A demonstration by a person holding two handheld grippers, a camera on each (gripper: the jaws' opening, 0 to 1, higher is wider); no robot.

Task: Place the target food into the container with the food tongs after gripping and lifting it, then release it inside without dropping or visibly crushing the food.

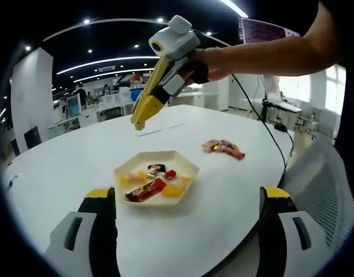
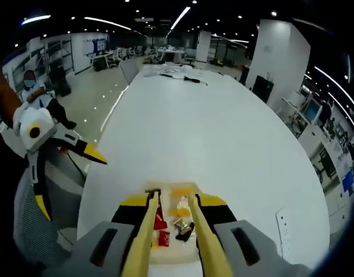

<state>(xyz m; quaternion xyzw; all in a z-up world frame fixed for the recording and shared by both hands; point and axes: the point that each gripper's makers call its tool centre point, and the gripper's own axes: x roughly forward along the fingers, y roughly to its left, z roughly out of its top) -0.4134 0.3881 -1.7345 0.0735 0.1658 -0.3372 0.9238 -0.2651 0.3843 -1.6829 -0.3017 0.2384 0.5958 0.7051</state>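
A pale hexagonal plate (image 1: 185, 168) sits on the white table and holds several wrapped sweets, among them a red one (image 1: 146, 190) and orange ones. My left gripper (image 1: 187, 196) is open near the table edge, its jaws wide apart on either side of the plate. My right gripper (image 1: 168, 81), held by a hand, hangs above and behind the plate and is shut on yellow food tongs (image 1: 143, 111) that point down. In the right gripper view the tongs (image 2: 145, 228) hover over the plate (image 2: 171, 255) with their tips apart and nothing between them.
A small heap of wrapped sweets (image 1: 223, 148) lies on the table to the right of the plate. A clear flat piece (image 1: 159, 128) lies behind it. A mesh chair (image 1: 327, 184) stands at the table's edge. The long table (image 2: 211, 127) stretches away bare, with cables at its far end.
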